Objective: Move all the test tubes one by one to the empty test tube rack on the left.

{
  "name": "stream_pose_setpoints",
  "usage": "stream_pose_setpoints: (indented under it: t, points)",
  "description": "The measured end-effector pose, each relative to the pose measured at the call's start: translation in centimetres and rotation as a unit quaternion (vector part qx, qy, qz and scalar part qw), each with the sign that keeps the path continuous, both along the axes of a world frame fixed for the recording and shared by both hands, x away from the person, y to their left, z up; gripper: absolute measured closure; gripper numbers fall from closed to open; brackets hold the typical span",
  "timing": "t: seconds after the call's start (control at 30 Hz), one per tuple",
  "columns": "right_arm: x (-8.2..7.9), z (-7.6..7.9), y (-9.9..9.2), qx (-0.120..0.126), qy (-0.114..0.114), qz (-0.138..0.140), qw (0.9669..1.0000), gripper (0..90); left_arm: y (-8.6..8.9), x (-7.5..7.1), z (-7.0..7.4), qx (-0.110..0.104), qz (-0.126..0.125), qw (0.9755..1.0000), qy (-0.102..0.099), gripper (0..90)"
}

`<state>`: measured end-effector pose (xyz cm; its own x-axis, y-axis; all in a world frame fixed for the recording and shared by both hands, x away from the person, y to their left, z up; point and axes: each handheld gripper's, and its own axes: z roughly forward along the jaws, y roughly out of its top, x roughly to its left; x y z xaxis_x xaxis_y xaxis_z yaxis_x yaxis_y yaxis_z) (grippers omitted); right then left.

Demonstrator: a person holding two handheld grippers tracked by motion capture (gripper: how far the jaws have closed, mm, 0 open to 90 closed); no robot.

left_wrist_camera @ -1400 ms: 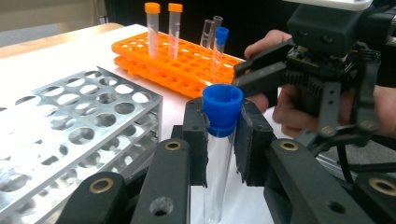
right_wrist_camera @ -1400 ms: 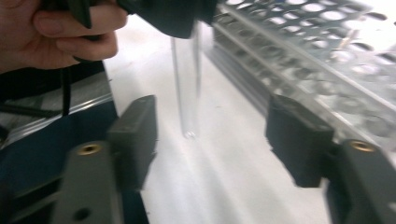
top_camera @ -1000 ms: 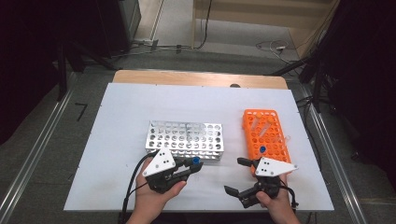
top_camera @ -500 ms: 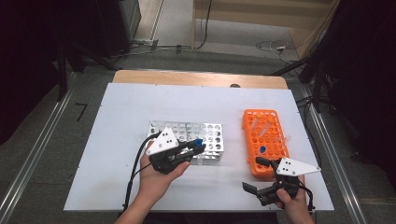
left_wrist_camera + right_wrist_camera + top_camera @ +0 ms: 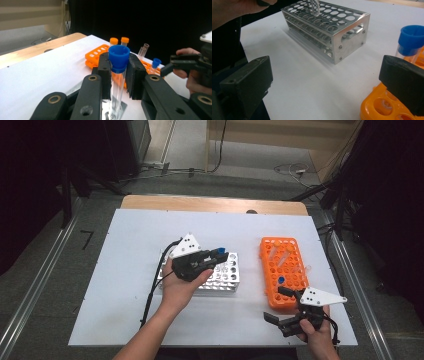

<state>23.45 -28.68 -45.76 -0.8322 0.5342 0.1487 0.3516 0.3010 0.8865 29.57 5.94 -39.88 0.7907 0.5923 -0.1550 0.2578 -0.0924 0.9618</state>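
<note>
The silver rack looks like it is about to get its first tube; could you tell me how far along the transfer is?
Done: the left tongs have the blue-capped tube clamped. In hand: it hangs over the silver rack, tip not yet in a hole. Left: seating it, then the tubes in the orange rack, beside which the right tongs stand open.

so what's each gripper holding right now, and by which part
The left gripper holds a clear tube with a blue cap, jaws clamped at the cap and just below it, over the metal rack. The right gripper holds nothing, jaws wide apart.

Shiny metal rack [image 5: 329, 27], glossy orange plastic rack [image 5: 283, 270], seemingly clear plastic tube [image 5: 117, 85].
</note>
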Motion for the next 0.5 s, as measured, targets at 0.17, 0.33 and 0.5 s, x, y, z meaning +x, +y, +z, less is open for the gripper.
stream_pose_setpoints:
  t: [0.17,0.33,0.5]
  points:
    - [0.1,0.0,-0.3,0.002,0.001,-0.002,1.0,0.0,-1.0,1.8,0.0,-0.002,0.01,0.9999,-0.002,76.4]
    - [0.1,0.0,-0.5,0.002,-0.001,-0.005,1.0,0.0,-1.9,3.1,0.1,-0.004,0.014,0.9999,-0.007,76.3]
    - [0.2,0.0,-0.8,0.003,0.0,-0.006,1.0,0.0,-2.7,4.2,-0.1,-0.009,0.016,0.9998,-0.005,76.4]
